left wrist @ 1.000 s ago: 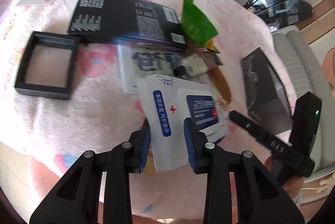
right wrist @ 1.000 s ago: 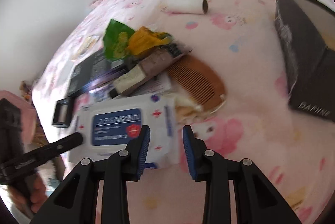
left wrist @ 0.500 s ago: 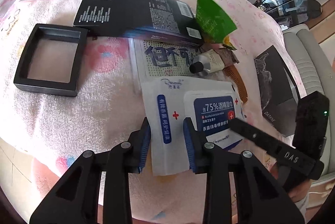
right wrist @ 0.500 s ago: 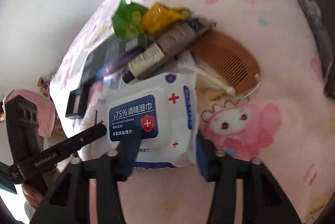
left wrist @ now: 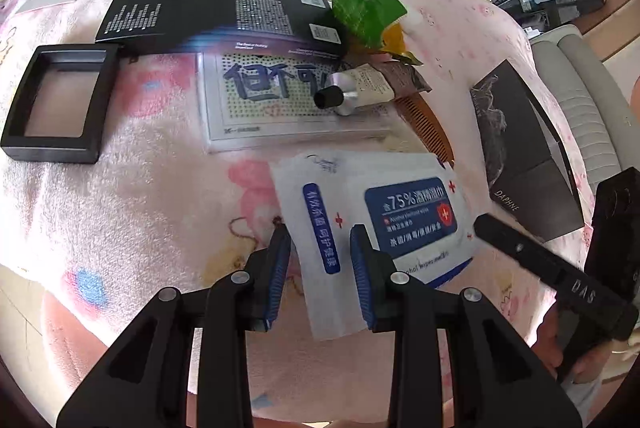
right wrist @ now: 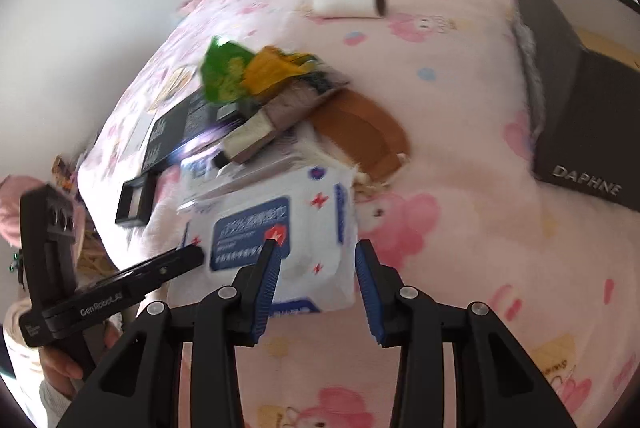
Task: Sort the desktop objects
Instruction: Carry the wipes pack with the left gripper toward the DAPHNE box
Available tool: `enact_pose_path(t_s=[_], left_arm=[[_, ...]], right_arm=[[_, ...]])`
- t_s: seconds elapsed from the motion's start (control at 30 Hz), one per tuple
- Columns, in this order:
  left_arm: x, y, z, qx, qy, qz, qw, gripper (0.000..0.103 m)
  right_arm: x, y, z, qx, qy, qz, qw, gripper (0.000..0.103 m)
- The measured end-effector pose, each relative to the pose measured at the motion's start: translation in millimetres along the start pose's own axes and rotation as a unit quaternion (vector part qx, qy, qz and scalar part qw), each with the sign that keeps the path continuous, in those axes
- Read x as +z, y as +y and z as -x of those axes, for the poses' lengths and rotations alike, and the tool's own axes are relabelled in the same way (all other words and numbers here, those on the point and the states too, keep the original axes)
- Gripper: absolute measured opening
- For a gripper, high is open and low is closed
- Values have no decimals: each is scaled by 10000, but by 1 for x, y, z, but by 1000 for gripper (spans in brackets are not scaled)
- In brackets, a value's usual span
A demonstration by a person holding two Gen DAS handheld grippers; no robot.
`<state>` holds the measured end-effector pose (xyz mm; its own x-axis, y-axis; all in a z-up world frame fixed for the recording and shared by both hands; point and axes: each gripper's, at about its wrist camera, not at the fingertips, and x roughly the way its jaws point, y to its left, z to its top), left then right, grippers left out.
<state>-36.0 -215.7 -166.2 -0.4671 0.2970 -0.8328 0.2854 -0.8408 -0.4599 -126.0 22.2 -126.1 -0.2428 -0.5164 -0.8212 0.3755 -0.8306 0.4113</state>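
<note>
Pink cartoon-print blanket (left wrist: pixel 140 212) over the counter, clutter heaped mid-surface; wipes pack (left wrist: pixel 372 216) lies at the near edge with left tool (left wrist: pixel 320 256) and right tool (right wrist: pixel 316 268) both spread, unclamped, straddling opposite ends, seemingly for a two-sided lift.

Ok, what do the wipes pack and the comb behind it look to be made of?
Wipes pack: soft plastic film, glossy; its printed surface creases and catches light. Comb: probably wood, though brown plastic is possible; matte orange-brown with fine even teeth.
</note>
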Motion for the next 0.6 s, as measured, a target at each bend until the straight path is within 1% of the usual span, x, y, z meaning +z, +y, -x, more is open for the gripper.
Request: enact_pose_path(t_s=[0.1, 0.13, 0.17, 0.23, 0.27, 0.33, 0.37, 0.43, 0.5, 0.53, 0.6], left_arm=[[2, 1, -6, -103, 24, 98, 9999, 32], [2, 1, -10, -127, 35, 130, 9998, 32], [2, 1, -11, -159, 44, 154, 9997, 32], [2, -1, -11, -216, 50, 152, 9996, 30], [1, -3, -9, -229, 42, 109, 9997, 30], [-1, -10, -7, -330, 105, 57, 9994, 30], [-2, -14, -6, -424, 141, 85, 9990, 30], [-1, -29, -2, -391, 78, -108, 9991, 30], [0, -47, 2, -330, -9, -344, 9989, 30], [0, -56, 4, -317, -52, -455, 9984, 30], [0, -67, 6, -338, -94, -592, 9976, 31]], right_arm=[[6, -10, -4, 160, -16, -101, 9998, 36], [8, -12, -9, 240, 43, -110, 9996, 36], [9, -15, -21, 331, 228, -108, 9991, 36], [8, -15, -34, 249, 387, -42, 9989, 37], [6, -13, -36, 205, 375, 12, 9991, 37], [3, -7, -29, 369, 291, 54, 9989, 36], [2, -3, -24, 370, 239, 175, 9989, 35], [0, 6, -14, 366, 135, 402, 9984, 33], [-2, 5, -2, 280, 30, 451, 9986, 32], [-4, 4, 4, 250, -25, 453, 9987, 32], [-6, -7, 19, 342, -159, 206, 9991, 32]])
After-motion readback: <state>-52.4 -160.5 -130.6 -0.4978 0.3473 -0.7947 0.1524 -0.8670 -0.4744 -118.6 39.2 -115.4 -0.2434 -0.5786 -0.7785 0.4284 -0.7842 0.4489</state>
